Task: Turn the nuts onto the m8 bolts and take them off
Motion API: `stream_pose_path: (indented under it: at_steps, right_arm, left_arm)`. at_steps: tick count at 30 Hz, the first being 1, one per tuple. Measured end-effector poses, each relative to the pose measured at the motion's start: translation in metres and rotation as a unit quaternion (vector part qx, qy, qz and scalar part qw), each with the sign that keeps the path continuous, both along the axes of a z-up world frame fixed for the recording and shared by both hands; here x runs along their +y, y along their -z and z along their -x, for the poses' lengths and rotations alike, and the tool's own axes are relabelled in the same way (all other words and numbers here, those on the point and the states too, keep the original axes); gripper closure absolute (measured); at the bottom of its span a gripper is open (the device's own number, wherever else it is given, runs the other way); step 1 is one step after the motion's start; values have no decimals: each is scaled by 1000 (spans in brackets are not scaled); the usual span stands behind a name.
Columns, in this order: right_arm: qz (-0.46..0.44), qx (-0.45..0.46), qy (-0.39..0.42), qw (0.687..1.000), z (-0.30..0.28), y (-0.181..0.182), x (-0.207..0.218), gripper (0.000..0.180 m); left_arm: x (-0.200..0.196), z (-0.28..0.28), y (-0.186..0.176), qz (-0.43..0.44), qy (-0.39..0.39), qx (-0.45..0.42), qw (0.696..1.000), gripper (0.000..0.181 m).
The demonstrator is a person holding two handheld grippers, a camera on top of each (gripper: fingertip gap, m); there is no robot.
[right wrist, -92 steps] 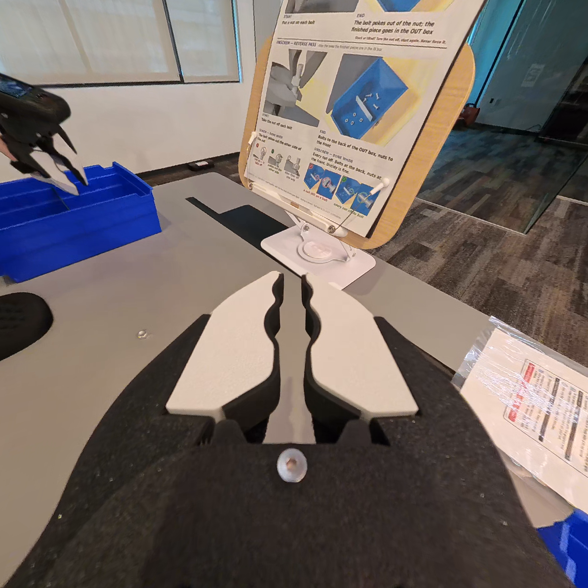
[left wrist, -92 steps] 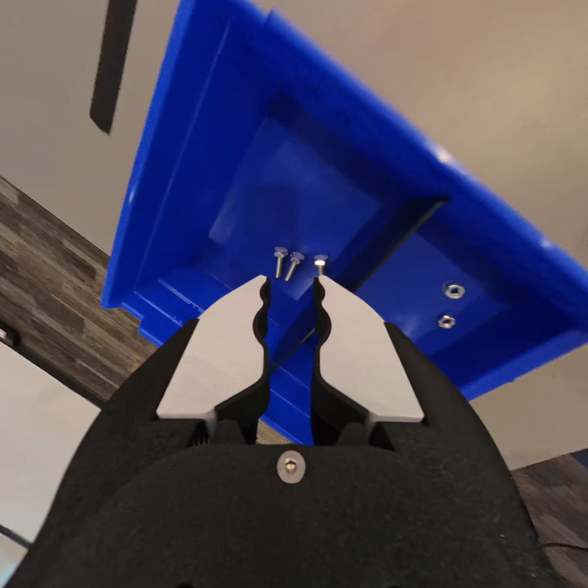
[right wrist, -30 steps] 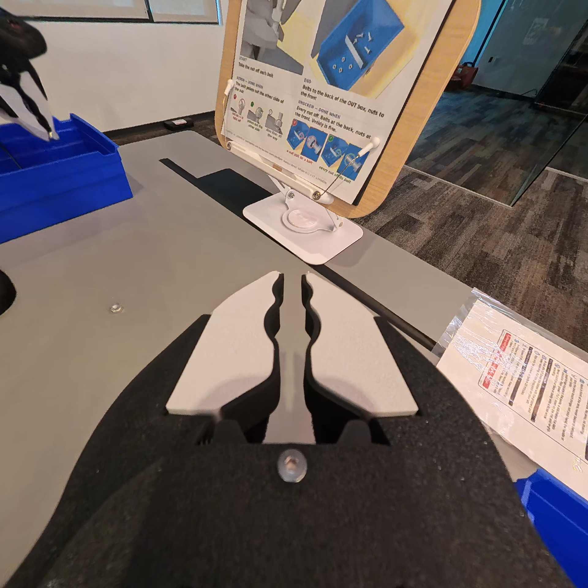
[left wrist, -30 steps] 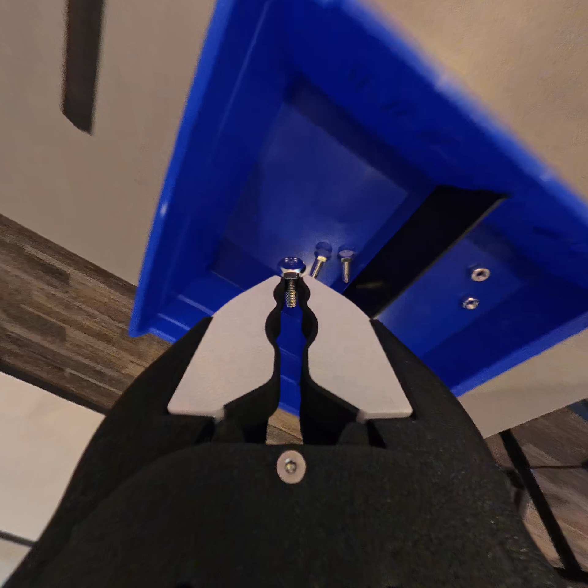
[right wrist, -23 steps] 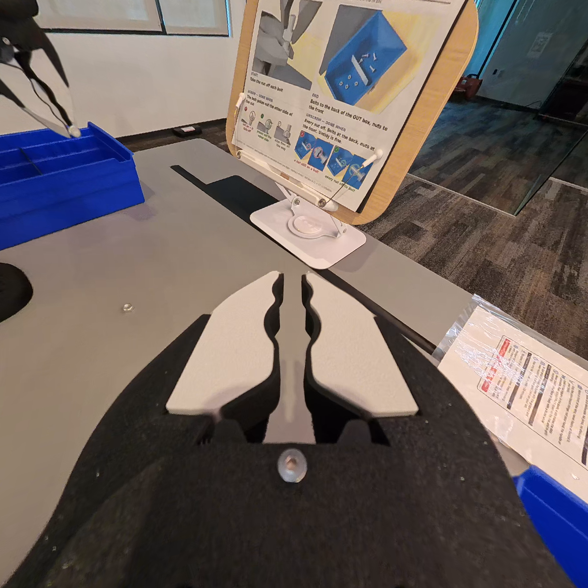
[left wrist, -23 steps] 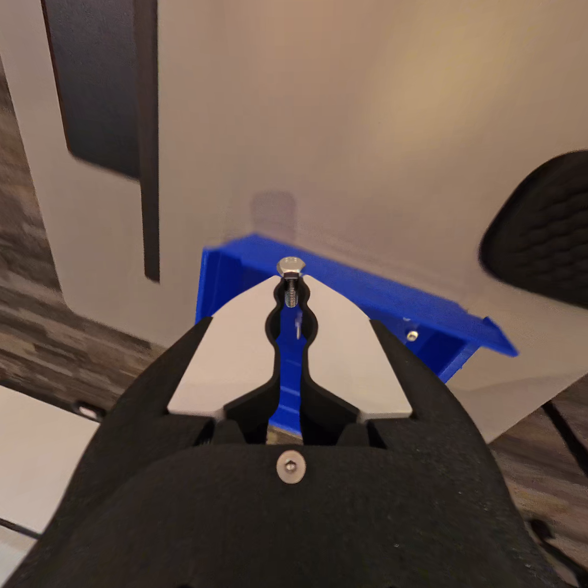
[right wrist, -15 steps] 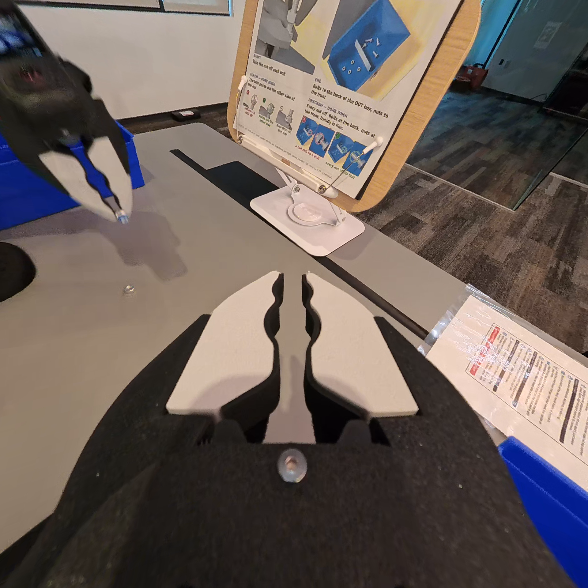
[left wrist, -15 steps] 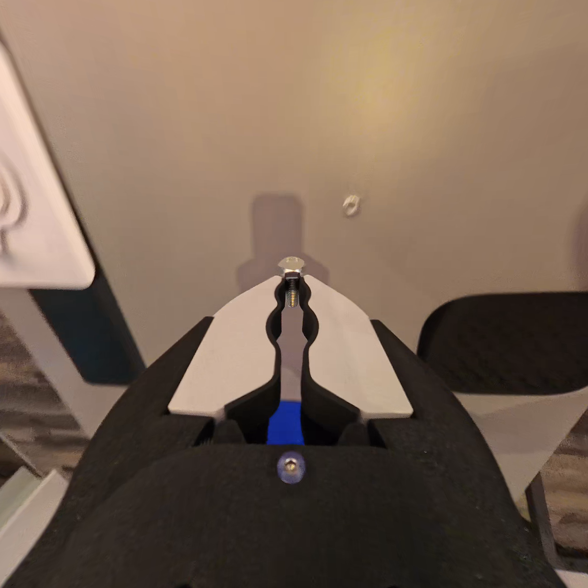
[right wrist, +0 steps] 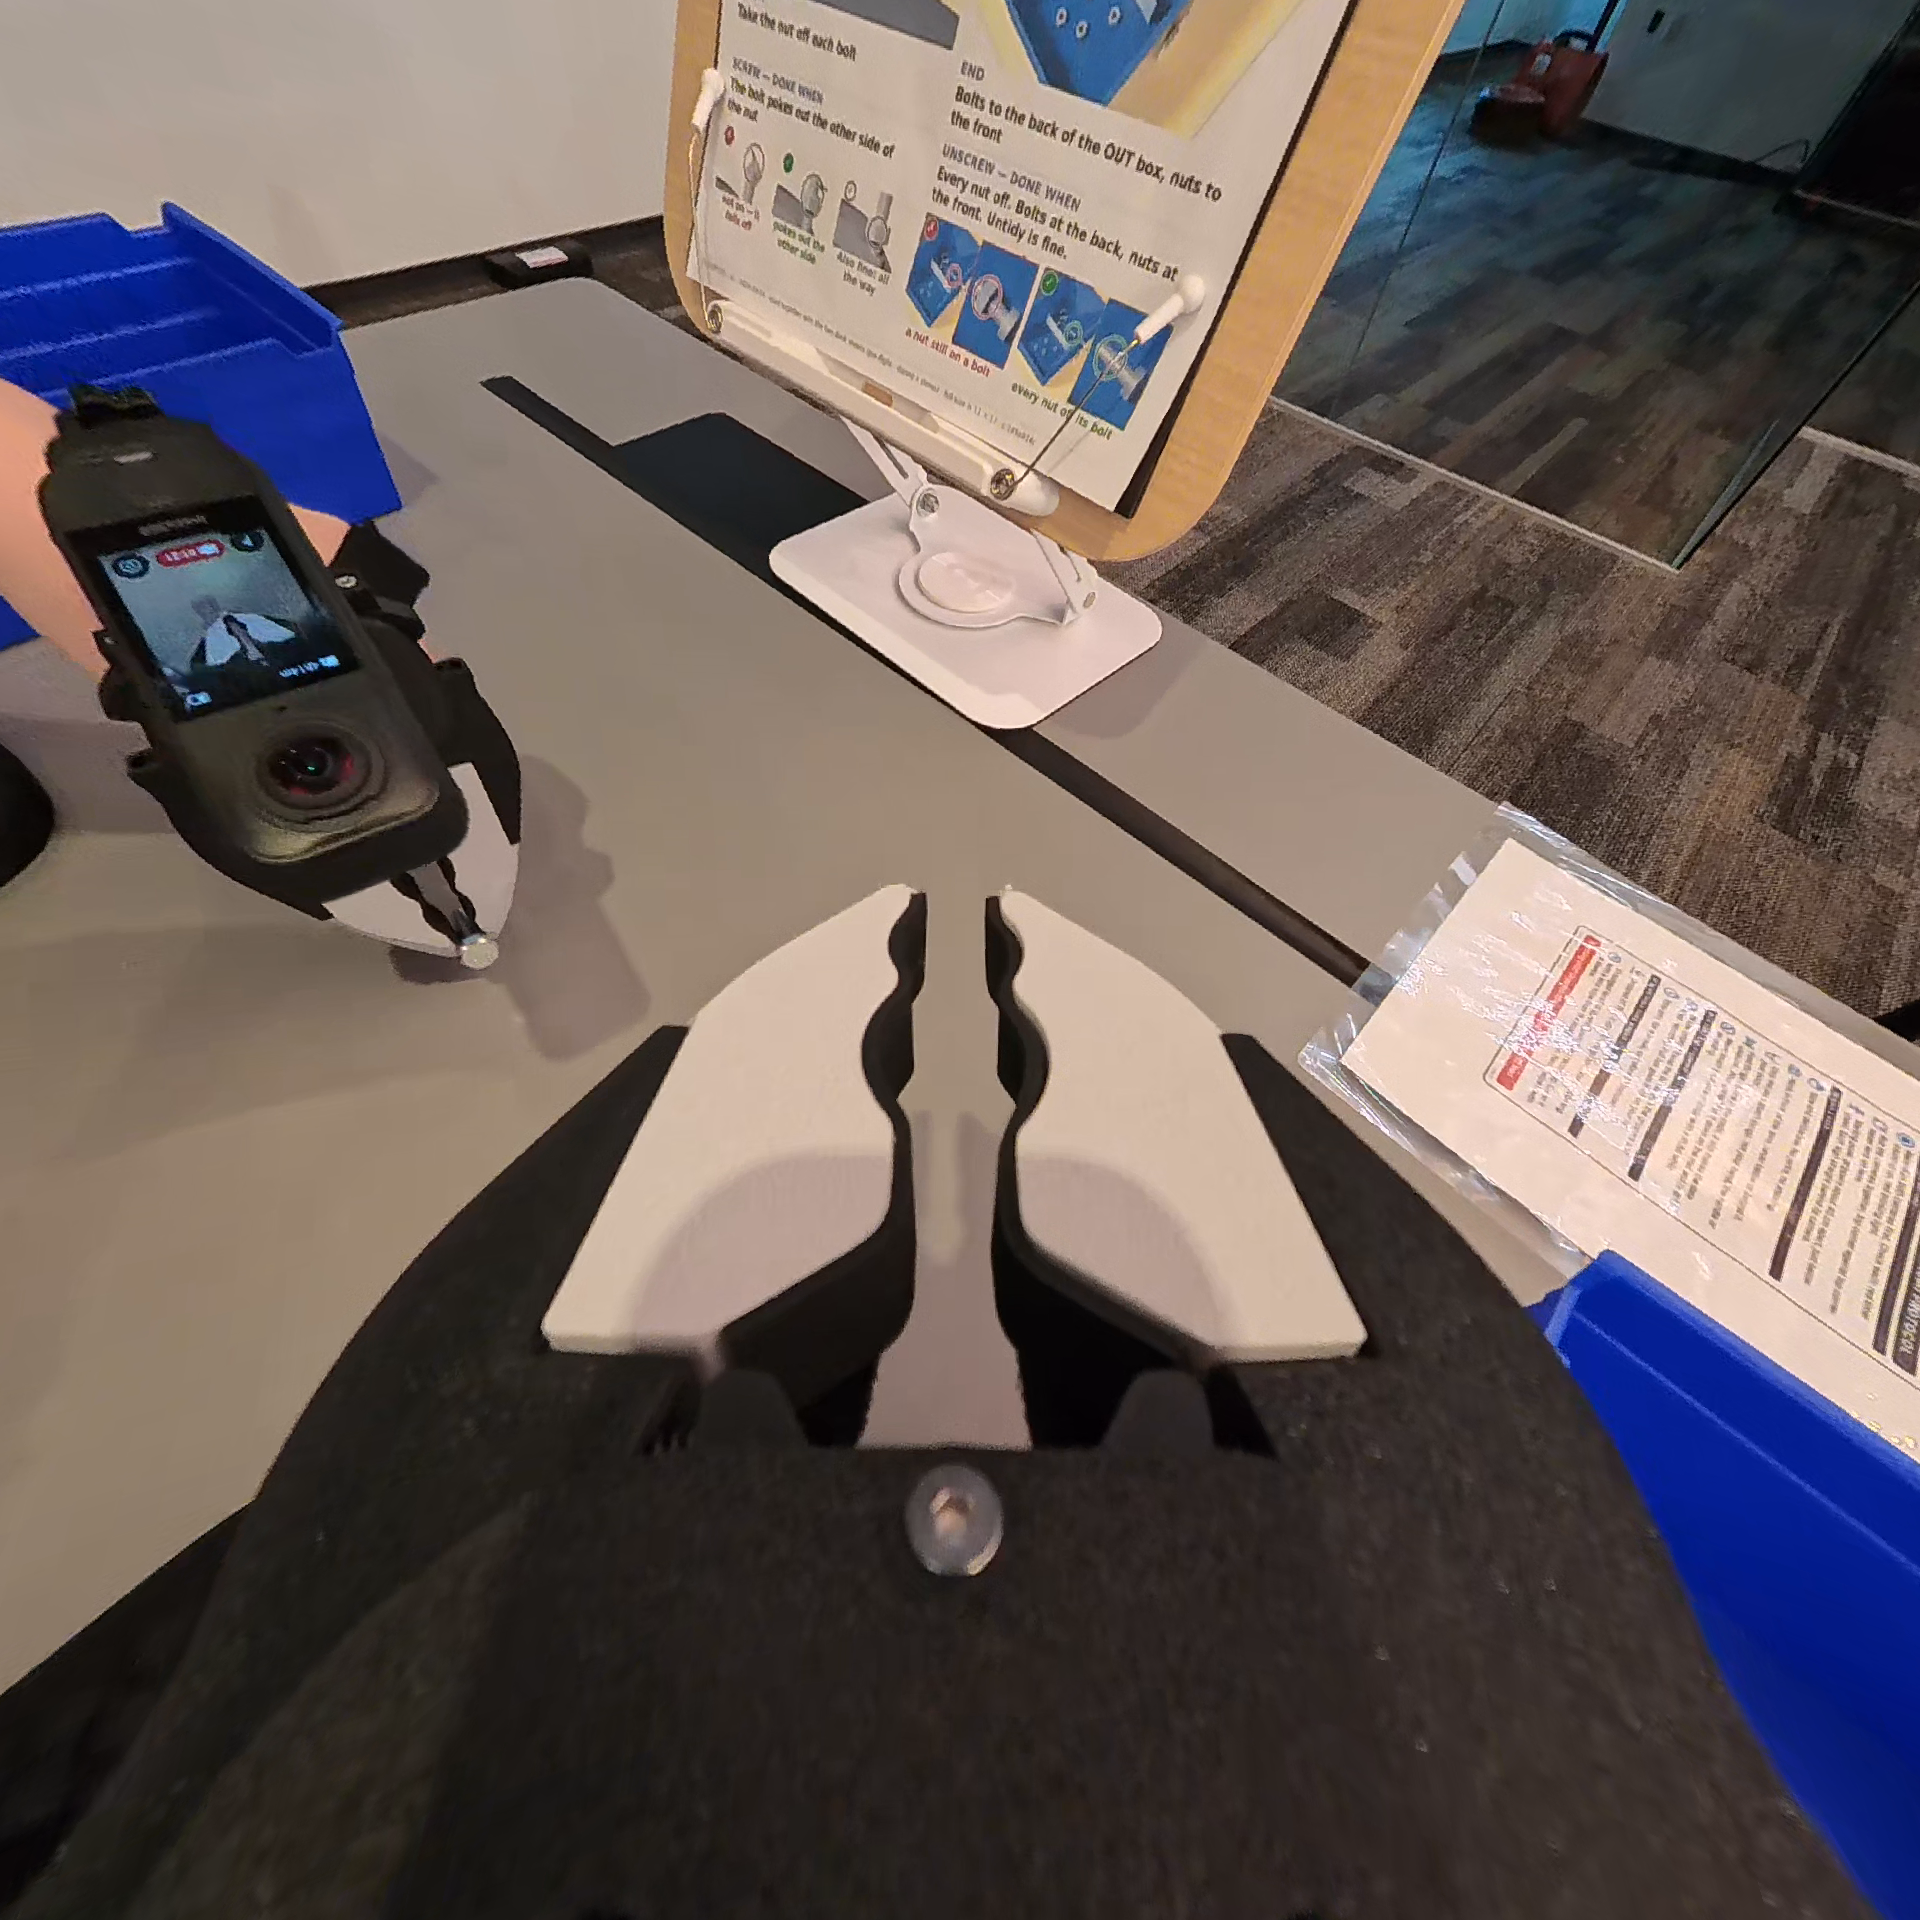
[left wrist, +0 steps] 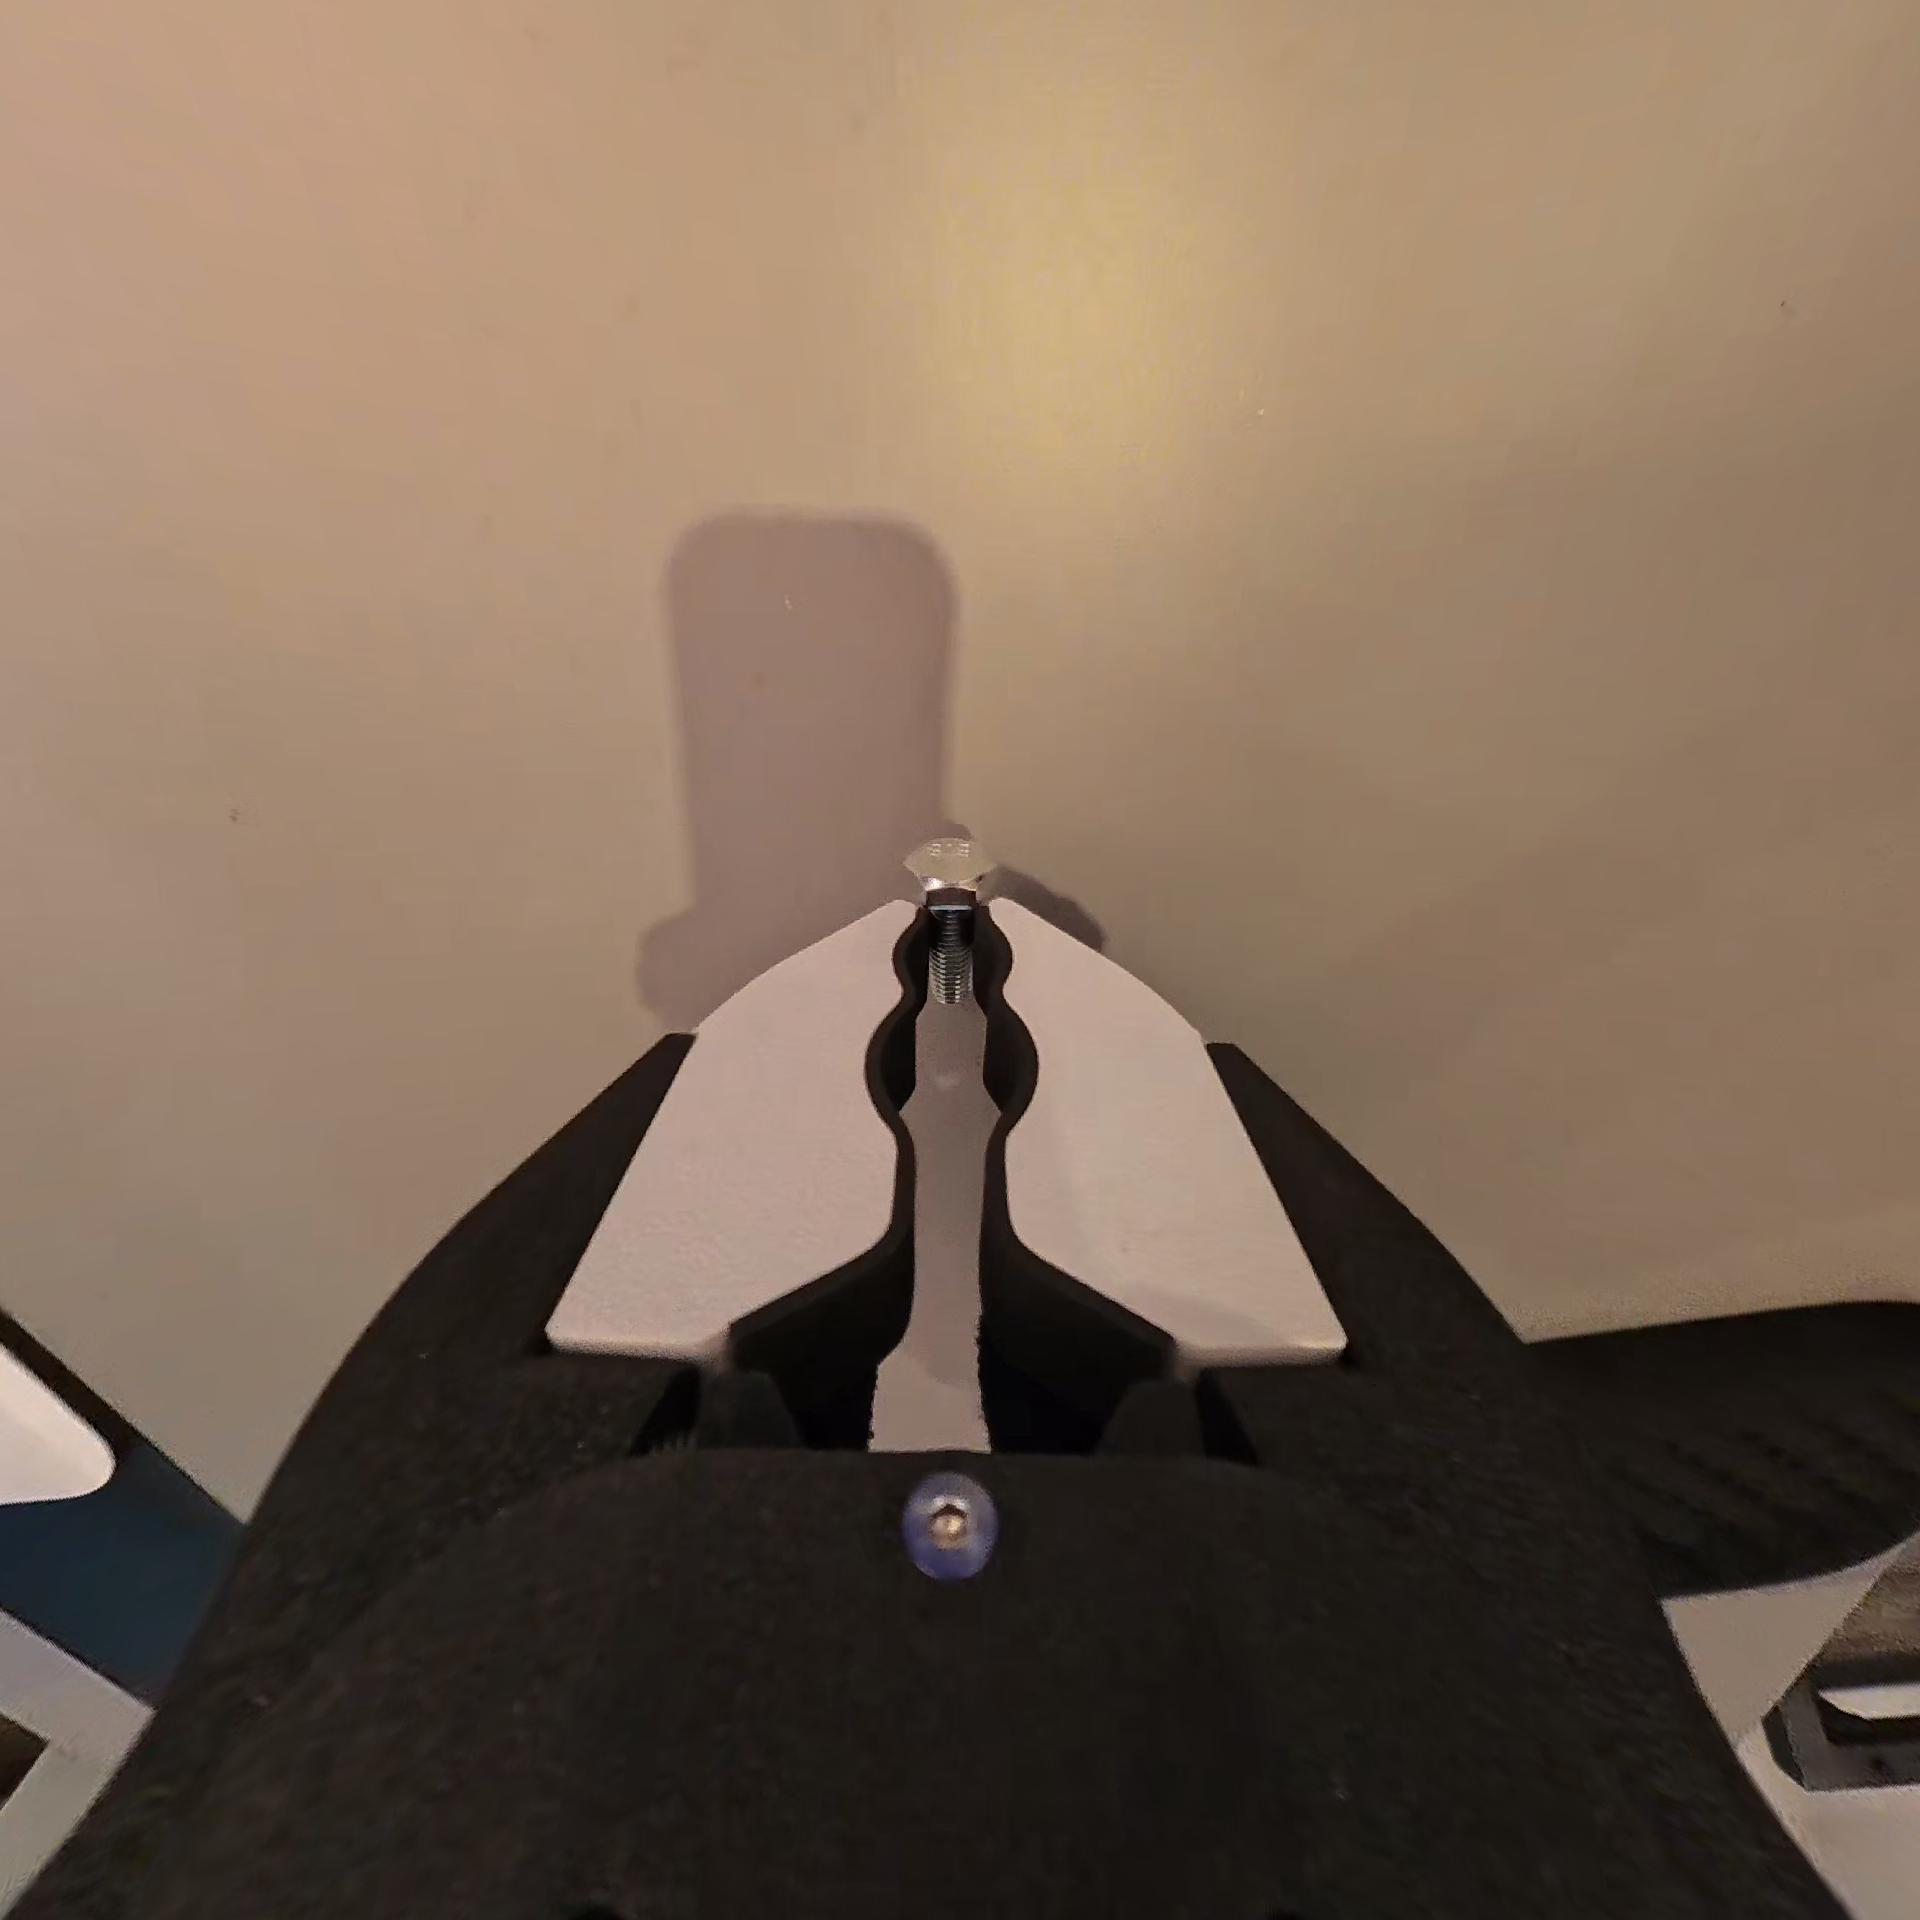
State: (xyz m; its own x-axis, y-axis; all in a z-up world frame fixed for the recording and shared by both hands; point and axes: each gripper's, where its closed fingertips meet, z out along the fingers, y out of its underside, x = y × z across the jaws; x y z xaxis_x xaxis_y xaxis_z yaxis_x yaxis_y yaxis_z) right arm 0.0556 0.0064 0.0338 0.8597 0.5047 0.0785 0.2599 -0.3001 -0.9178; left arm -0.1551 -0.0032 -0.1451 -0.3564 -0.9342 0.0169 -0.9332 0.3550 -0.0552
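Note:
My left gripper (left wrist: 948,914) is shut on a small silver bolt (left wrist: 949,862). It grips the threaded shank, and the hex head sticks out past the tips. In the right wrist view the left gripper (right wrist: 457,935) points down at the grey table (right wrist: 727,810), with the bolt head (right wrist: 478,951) at or just above the surface; I cannot tell if it touches. My right gripper (right wrist: 954,904) hovers over the table just right of it, empty, with a narrow gap between its jaws. No nut is in view.
A blue bin (right wrist: 208,312) stands at the back left and another blue bin (right wrist: 1714,1455) at the near right. An instruction board on a white stand (right wrist: 966,613) is at the back. A bagged sheet (right wrist: 1662,1091) lies right. A black pad (left wrist: 1714,1455) lies beside the left gripper. One gripper's finger ends stand about 30 cm off the other's.
My left gripper shut on a bolt in the blue bin, lifted it out and carried it to the middle of the table, lowering it head-down. The right gripper stayed about where it was.

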Motion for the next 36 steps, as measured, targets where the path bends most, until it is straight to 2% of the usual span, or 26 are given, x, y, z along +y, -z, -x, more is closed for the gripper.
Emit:
stream_pose_path:
  at_steps: [12,28,29,31,36]
  right_arm:
    - [-4,6,-1,1000,-1,-2,-1,170]
    - [5,7,-4,1000,-1,3,0,170]
    - [6,7,-7,1000,0,3,0,170]
    - [14,4,-15,1000,5,6,0,170]
    - [58,-36,-77,995,34,23,-4,169]
  left_arm:
    - [1,9,15,-12,-8,36,999,173]
    - [1,11,16,5,-23,20,1000,171]
    - [1,11,14,11,-30,13,999,164]
    - [2,9,3,22,-46,-12,999,162]
    - [28,32,-52,9,-107,-101,989,157]
